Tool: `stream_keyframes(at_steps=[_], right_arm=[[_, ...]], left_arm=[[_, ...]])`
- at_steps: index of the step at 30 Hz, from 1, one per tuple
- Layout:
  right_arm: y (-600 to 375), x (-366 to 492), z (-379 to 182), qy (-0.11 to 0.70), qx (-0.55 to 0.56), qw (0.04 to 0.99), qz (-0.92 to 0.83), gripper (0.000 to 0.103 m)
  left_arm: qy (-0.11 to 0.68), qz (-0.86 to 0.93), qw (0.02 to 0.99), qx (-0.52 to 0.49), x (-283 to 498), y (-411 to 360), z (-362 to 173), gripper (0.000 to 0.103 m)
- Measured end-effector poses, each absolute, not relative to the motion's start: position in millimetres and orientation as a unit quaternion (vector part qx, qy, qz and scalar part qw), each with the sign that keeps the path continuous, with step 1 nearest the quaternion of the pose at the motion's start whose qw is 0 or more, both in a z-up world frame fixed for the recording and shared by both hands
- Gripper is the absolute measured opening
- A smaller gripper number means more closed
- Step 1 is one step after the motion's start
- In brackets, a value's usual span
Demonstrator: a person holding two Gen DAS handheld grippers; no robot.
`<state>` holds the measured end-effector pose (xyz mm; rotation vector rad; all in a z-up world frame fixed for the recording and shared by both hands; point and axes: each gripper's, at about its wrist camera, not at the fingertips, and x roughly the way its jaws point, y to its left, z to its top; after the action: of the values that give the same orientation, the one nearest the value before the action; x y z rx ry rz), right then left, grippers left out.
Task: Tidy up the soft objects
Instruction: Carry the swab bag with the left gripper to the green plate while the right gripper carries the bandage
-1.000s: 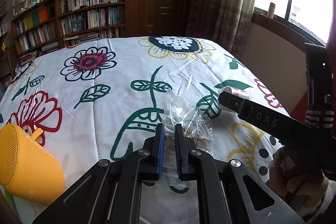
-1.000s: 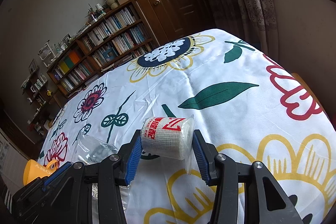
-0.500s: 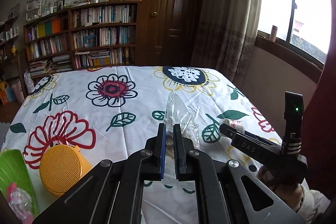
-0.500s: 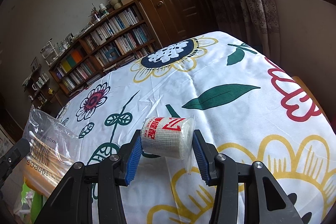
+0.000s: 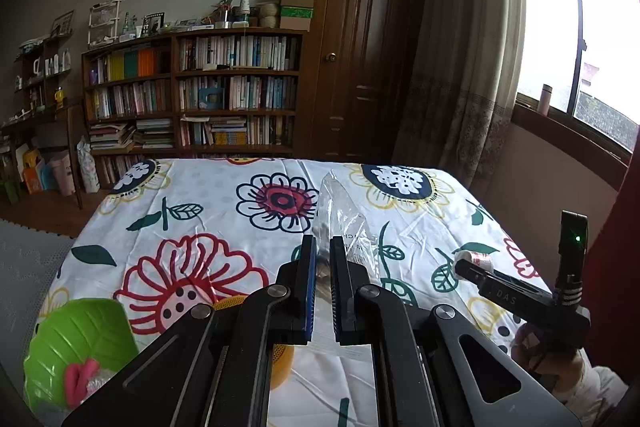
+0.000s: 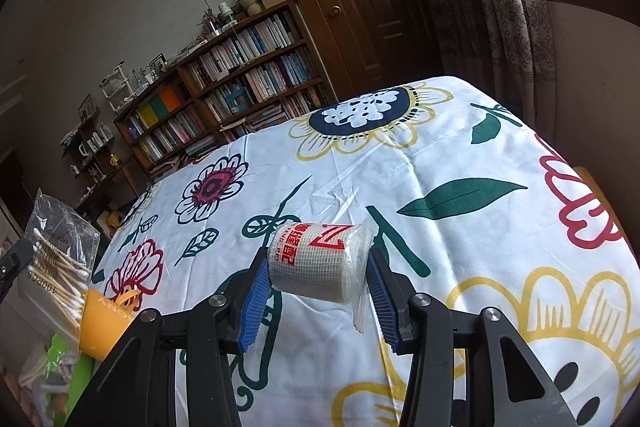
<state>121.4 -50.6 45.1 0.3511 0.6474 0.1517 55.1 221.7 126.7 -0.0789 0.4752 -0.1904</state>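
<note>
Both items are lifted and in carry, so the step in hand looks like transport toward a container, with the drop still to come.

At the near left, a green leaf-shaped tray (image 5: 76, 339) sits at the bench (image 5: 224, 203) edge, holding something pink and a crinkled wrapper; the view there is poor, so its contents are only a guess. Just right of it lies a yellow cup (image 6: 105, 323).

The left claw (image 5: 323, 291) is clamped on a clear bag of cotton swabs (image 6: 60, 259), held above the bench.

On the right, the right claw (image 6: 318, 291) pinches a wrapped bandage roll (image 6: 320, 259) by its 2 ends, clear of the flowered cloth.

Next, each claw likely needs to swing left over the tray and release gently.
</note>
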Motion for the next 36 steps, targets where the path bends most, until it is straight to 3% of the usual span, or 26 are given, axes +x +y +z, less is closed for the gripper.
stream_keyframes(at_steps=[36], right_arm=[[145.6,127.5,94.3,0.318,0.098,0.914,0.231,0.050]], left_arm=[[0.227,0.027,0.966,-0.118,-6.2,393.4,109.3,0.006]])
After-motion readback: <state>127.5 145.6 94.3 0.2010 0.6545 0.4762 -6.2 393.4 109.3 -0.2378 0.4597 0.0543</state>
